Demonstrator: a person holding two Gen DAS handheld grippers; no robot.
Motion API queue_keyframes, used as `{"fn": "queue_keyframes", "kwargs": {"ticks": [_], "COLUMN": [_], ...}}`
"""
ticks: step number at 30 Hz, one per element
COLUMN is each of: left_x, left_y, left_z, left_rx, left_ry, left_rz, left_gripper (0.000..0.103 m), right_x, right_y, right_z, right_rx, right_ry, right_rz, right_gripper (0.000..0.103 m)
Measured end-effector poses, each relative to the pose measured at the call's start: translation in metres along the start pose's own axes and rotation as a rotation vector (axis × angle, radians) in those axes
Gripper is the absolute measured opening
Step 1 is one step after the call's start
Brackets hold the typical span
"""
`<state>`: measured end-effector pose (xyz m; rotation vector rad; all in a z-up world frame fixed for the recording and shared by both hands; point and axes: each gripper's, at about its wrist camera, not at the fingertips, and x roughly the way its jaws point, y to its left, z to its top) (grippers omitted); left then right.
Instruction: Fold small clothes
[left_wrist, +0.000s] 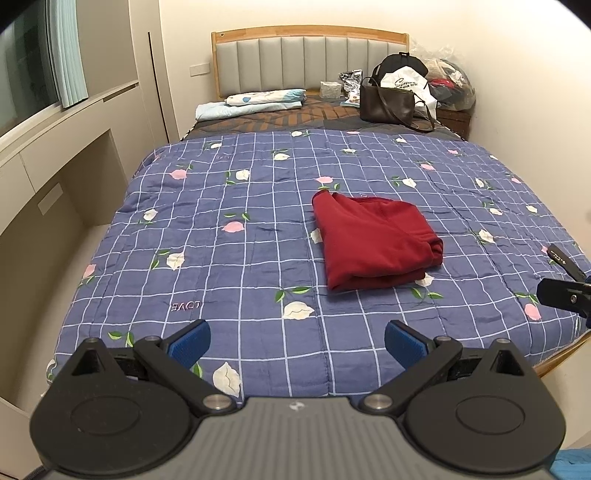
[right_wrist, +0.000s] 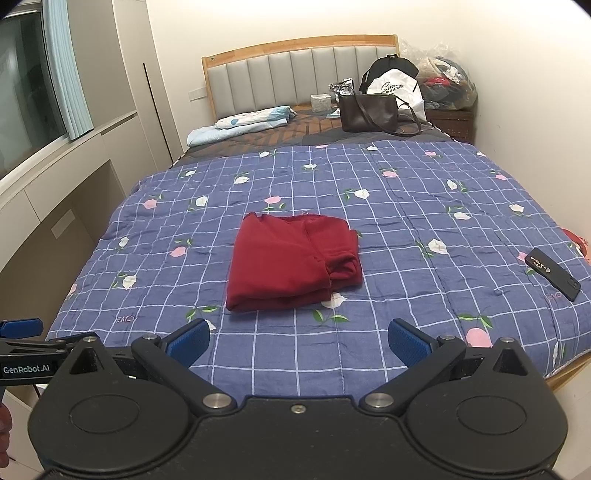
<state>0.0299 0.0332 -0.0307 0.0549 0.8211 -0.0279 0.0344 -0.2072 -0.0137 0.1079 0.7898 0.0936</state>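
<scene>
A wide bed (right_wrist: 424, 206) with a blue quilt of white grid lines and pink and white flowers fills both views, its grey padded headboard (right_wrist: 299, 75) in a wooden frame at the far end. On the bare far part of the bed lie a folded light-blue blanket (left_wrist: 255, 101) at the left and a dark brown leather shoulder bag (right_wrist: 367, 112) at the right (bags of clutter are piled behind it). The dark red garment (right_wrist: 291, 260), folded into a thick rectangle, lies flat on the quilt near the middle of the bed, apart from both grippers. The left gripper (left_wrist: 297, 341) hangs over the near edge, jaws spread wide and empty. The right gripper (right_wrist: 299, 339) is likewise released, holding nothing. A black flat phone-like object (right_wrist: 552, 273) rests on the quilt at the right.
</scene>
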Motion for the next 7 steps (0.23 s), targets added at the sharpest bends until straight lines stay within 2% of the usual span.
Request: {"fn": "queue_keyframes", "kwargs": {"ticks": [7], "left_x": [0.0009], "left_y": [0.0003], "left_z": [0.0009], "left_rx": [-0.001], "left_ry": [0.005], "left_rz": [0.0], "left_gripper": [0.103], "right_x": [0.0004], "right_y": [0.001], "right_z": [0.0002], "right_rx": [0.0], "right_ry": [0.001], "right_rz": [0.0], "right_gripper": [0.102]}}
